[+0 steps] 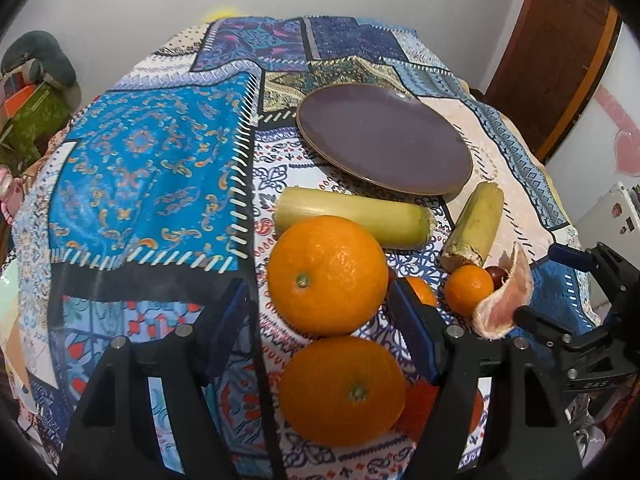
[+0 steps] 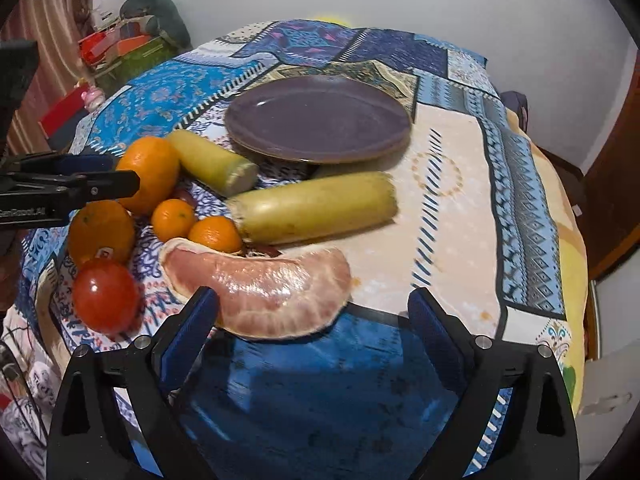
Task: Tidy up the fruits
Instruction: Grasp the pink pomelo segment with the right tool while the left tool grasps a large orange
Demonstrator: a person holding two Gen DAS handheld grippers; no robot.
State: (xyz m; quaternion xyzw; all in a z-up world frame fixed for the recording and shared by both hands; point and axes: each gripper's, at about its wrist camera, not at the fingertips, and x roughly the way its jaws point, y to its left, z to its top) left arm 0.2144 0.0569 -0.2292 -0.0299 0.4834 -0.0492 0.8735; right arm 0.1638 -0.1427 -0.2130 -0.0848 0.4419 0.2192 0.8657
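Left gripper (image 1: 316,320): fingers spread and released, a big orange (image 1: 327,276) between them, pads apart from its skin.
Second orange (image 1: 342,390): just below the first, near the camera.
Small mandarins (image 2: 173,220): clustered beside the oranges, a red fruit (image 2: 105,295) at the group's near-left edge.
Green stalk pieces (image 2: 316,206): two, lying between the fruit and the purple plate (image 2: 318,120) on the patterned tabletop (image 2: 448,208).
Pomelo wedge (image 2: 260,288): flat before the right gripper (image 2: 314,320).
Right gripper: fingers wide, released, gripping nothing.
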